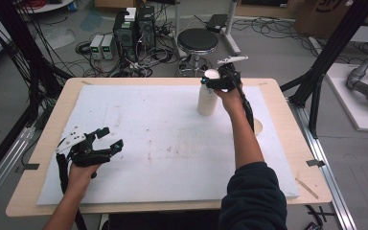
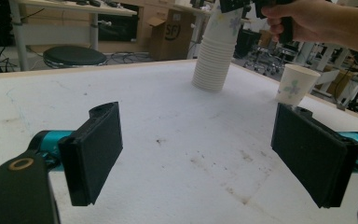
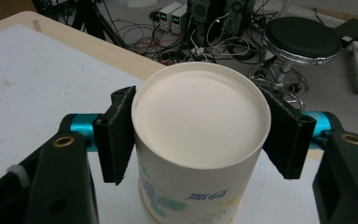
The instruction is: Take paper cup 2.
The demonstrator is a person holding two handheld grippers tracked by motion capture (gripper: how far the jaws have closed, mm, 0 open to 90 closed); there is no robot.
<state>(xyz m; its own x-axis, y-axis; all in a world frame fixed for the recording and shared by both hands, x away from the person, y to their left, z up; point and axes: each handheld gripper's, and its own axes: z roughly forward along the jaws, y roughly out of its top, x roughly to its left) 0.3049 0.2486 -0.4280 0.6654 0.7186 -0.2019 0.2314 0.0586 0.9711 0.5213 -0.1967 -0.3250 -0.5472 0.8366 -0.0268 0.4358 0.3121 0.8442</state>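
Observation:
A tall stack of white paper cups [image 1: 206,103] stands upside down at the far middle-right of the white board; the left gripper view shows it too [image 2: 212,65]. My right gripper [image 1: 213,81] is at the stack's top, its black pads [image 3: 116,135] pressing both sides of the topmost cup [image 3: 200,107], whose flat bottom faces the camera. A single printed cup [image 2: 297,85] stands upright to the right of the stack, mostly hidden behind the right forearm in the high view. My left gripper [image 1: 111,137] rests low at the board's front left, its jaws wide open with nothing between them [image 2: 196,154].
The white foam board [image 1: 163,143] covers a wooden table [image 1: 287,143]. Behind the table's far edge are a black stool [image 1: 198,40], power supplies [image 1: 103,46] and tangled cables on the floor. Black frame posts [image 1: 316,91] stand at both sides.

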